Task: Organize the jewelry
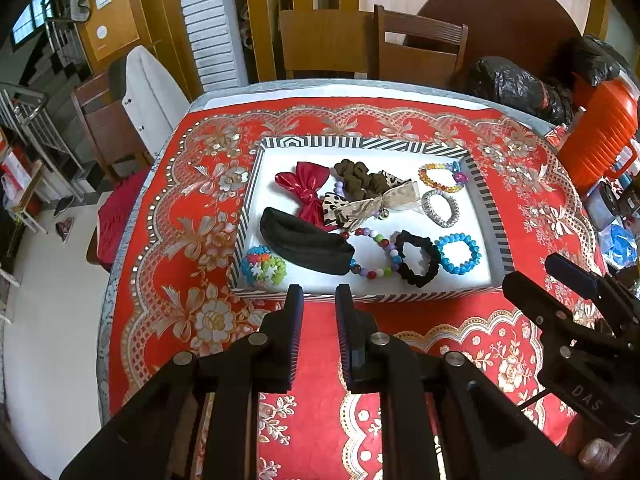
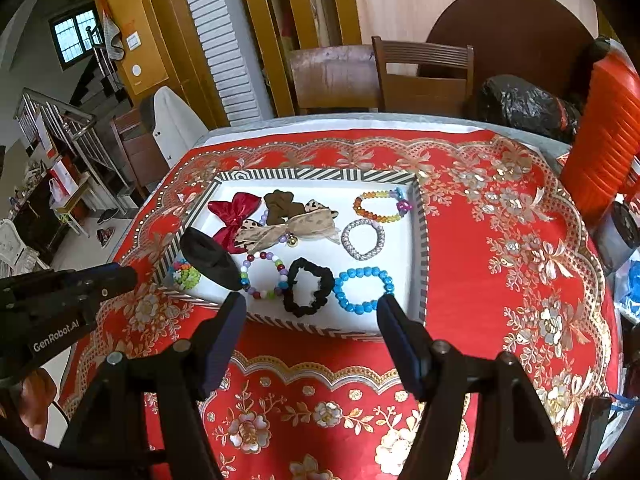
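Surface: red floral tablecloth (image 1: 192, 240) is covering the table.
Tray: striped tray (image 1: 362, 143) is sitting mid-table, long axis running left to right.
Black pouch (image 1: 304, 245): is lying in the tray's near-left part, long axis slanting toward the near right.
Blue bead bracelet (image 2: 363, 289): is lying flat at the tray's near right, beside the black scrunchie (image 2: 308, 287).
Right gripper (image 2: 311, 322): is hovering at the tray's near edge, fingers spread wide, holding nothing.
Left gripper (image 1: 319, 300): is hovering there too, fingers narrowly parted, holding nothing.

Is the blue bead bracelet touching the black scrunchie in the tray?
Cannot tell. In the left wrist view the blue bead bracelet and the black scrunchie meet edge to edge; the right wrist view shows no plain gap between them either.
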